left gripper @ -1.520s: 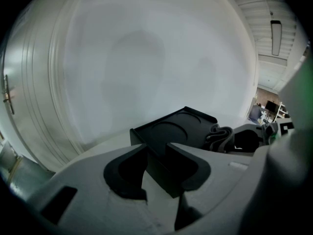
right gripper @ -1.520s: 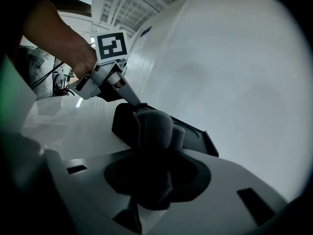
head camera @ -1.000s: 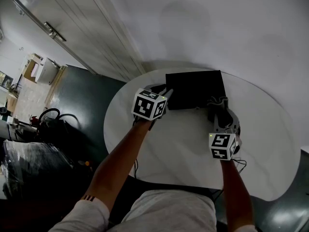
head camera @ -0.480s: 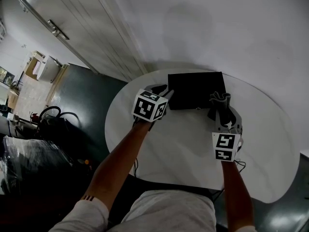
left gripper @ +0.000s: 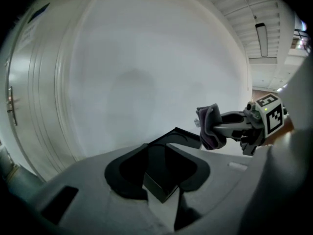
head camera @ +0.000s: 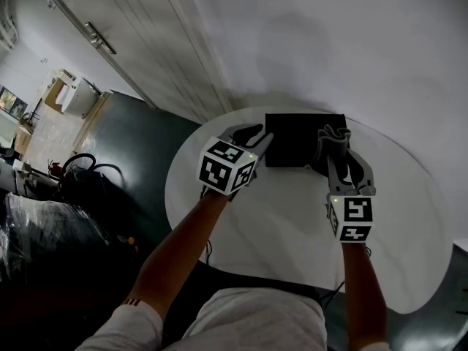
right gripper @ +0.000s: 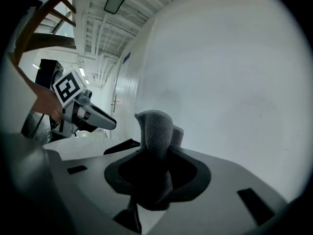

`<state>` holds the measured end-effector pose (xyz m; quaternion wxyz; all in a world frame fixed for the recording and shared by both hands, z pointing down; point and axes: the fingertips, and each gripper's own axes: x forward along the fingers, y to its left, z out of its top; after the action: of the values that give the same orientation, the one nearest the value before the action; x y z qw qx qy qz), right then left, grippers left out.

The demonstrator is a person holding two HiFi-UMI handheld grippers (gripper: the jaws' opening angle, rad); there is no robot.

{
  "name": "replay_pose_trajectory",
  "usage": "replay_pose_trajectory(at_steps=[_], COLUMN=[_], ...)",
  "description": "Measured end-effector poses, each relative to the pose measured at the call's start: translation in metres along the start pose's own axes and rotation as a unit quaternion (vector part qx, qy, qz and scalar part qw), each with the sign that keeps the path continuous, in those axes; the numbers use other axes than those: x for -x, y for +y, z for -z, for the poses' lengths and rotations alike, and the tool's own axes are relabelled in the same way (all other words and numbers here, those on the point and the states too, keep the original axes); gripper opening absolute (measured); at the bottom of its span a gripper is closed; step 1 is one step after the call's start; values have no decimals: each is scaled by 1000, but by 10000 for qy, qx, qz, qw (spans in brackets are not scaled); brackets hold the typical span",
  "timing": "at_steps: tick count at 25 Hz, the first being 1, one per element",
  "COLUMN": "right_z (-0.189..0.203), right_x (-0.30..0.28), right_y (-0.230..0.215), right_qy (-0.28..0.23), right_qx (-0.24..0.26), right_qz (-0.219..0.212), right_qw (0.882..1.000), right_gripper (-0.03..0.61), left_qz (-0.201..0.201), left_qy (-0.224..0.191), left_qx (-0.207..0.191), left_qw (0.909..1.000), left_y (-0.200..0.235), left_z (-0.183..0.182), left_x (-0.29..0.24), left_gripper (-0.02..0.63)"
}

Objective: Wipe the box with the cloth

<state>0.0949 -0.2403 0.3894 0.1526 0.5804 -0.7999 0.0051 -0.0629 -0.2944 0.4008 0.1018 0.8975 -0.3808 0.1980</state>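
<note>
At the far left, pale panelling (head camera: pixel 146 57) with a bar handle (head camera: pixel 99 38) runs above a dark floor (head camera: pixel 124 148), and dark clutter (head camera: pixel 44 232) fills the lower left edge. Next comes the round white table (head camera: pixel 278 218), with the person's bare forearms (head camera: pixel 183 247) reaching over its near rim. The left gripper (head camera: pixel 257 139) is at the left end of the black box (head camera: pixel 296 141), and its marker cube (head camera: pixel 227 168) faces up towards the head camera. Its own view shows the jaws set wide, with the near corner of the box between them. They have just been closing, and the dark pads seem to press on the box's two sides, though black meets black there and the view is dim. The box is at the far part of the table, close to the white wall (head camera: pixel 344 42), with its long side running left to right. Over its right end stands the cloth (head camera: pixel 330 137), a grey bunched wad that rises upright out of the right gripper (head camera: pixel 338 156). In the right gripper view the jaws are clamped on the lower part of the cloth, and its folded top stands above them. The two grippers are at opposite ends of the box, near each other but apart.
</note>
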Motion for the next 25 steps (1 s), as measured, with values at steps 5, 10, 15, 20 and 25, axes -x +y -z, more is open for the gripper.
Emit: replay_pose_trajectory(at_steps=[5, 10, 15, 20, 25], right_z=[-31, -55, -78, -106, -122], right_x=[3, 8, 14, 24, 31], right_y=[16, 32, 42, 52, 55], right_qy=[-294, -611, -973, -1402, -1608], right_qx=[-185, -309, -473, -381, -299], right_qz=[-396, -812, -1160, -1543, -1758], right_qw=[9986, 9943, 9873, 9773, 9707], right_gripper=[104, 104, 104, 104, 104], left_qz=[123, 285, 465, 535, 514], left_qy=[-383, -805, -1452, -2023, -2365], left_qx=[-56, -136, -295, -459, -495], left_qw=[9992, 9963, 9879, 9768, 9690], left_y=[-13, -30, -45, -57, -65], left_z=[-21, -40, -65, -85, -95], left_x=[17, 30, 49, 65, 81], left_gripper=[100, 78, 54, 38, 28])
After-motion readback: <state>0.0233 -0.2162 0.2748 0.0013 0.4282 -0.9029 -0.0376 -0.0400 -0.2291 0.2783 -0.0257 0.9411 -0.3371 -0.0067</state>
